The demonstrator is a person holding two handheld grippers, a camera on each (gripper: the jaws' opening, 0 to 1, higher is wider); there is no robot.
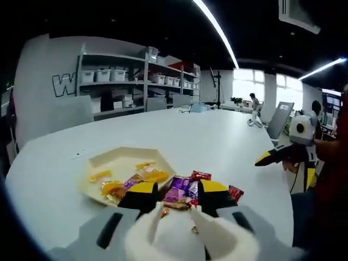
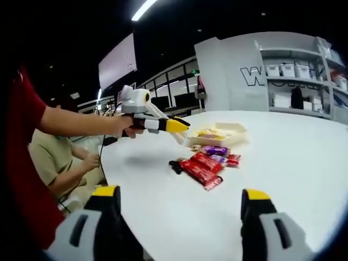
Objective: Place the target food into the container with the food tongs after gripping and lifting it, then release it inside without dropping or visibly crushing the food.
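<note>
A cream hexagonal container (image 1: 103,161) (image 2: 235,129) sits on the white table and holds several yellow and orange wrapped snacks. Beside it lies a loose pile of wrapped food: purple packets (image 1: 181,184) (image 2: 216,150) and red packets (image 1: 200,175) (image 2: 200,166). My left gripper (image 1: 178,193) (image 2: 175,126) hovers just short of the pile, its jaws closed on white food tongs (image 1: 163,239) (image 2: 180,137) that angle down toward the pile. My right gripper (image 2: 179,196) (image 1: 283,163) is open, holds nothing, and stays off to the side, above bare tabletop.
The white table (image 1: 179,130) (image 2: 293,163) is wide, with a curved near edge. Storage shelves (image 1: 136,81) (image 2: 304,81) stand behind it. A person in a beige shirt (image 2: 51,157) sits beside the table, and a red sleeve (image 2: 19,125) is close by.
</note>
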